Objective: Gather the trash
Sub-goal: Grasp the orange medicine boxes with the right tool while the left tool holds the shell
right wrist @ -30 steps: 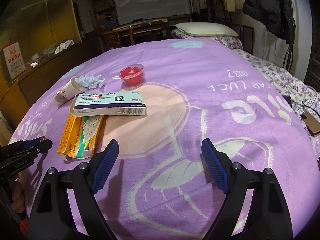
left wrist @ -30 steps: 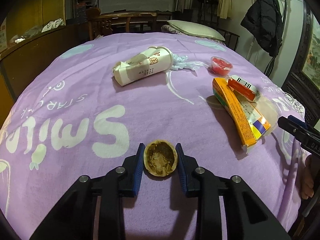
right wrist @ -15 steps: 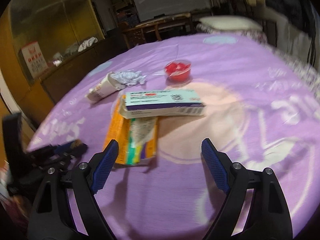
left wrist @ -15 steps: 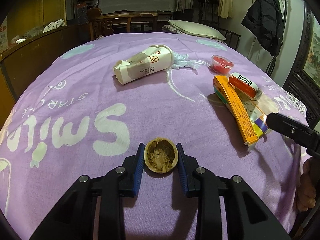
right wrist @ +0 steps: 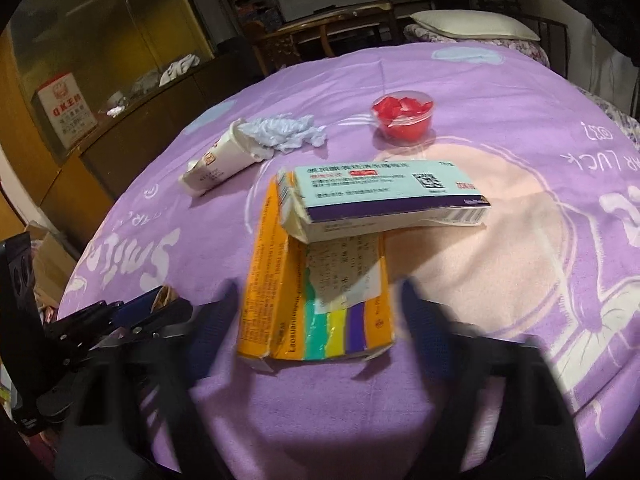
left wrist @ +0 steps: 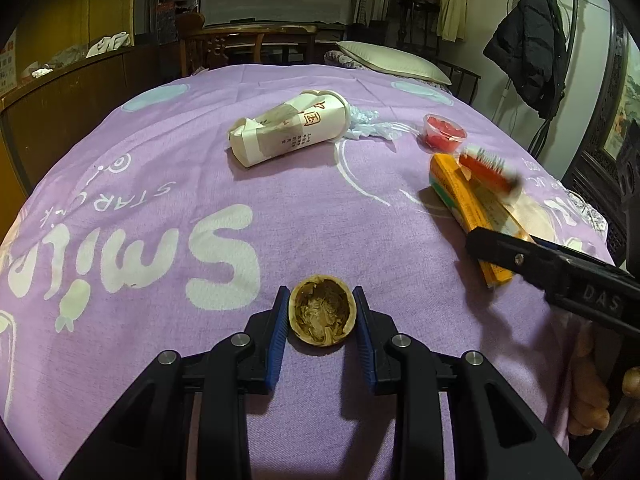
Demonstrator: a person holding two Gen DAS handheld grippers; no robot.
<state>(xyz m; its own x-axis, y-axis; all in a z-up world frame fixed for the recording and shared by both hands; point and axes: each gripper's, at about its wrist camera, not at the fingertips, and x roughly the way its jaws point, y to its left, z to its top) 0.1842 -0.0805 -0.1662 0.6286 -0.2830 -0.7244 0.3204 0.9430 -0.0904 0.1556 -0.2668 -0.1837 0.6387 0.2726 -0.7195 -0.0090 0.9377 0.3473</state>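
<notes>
My left gripper point(left wrist: 322, 318) is shut on a brown walnut shell half point(left wrist: 322, 309), hollow side up, low over the purple bedspread point(left wrist: 160, 200). My right gripper point(right wrist: 316, 326) is open and blurred, its fingers either side of the near end of a flattened orange box point(right wrist: 316, 300). A pale green and purple medicine box point(right wrist: 384, 200) lies across the orange box's far end. A crushed paper cup point(left wrist: 288, 128) lies on its side with a crumpled blue tissue point(right wrist: 286, 134) at its mouth. A small red-filled plastic cup point(right wrist: 404, 116) stands farther back.
The orange box point(left wrist: 468, 216) and the right gripper's finger point(left wrist: 552, 272) show at the right of the left wrist view. A pillow point(left wrist: 394, 62) lies at the bed's far end. A wooden cabinet point(left wrist: 60, 100) runs along the left. A dark coat point(left wrist: 528, 52) hangs at the right.
My right gripper has swung left and forward onto the orange box's near end, staying open. My left gripper has kept hold of the walnut shell and barely moved.
</notes>
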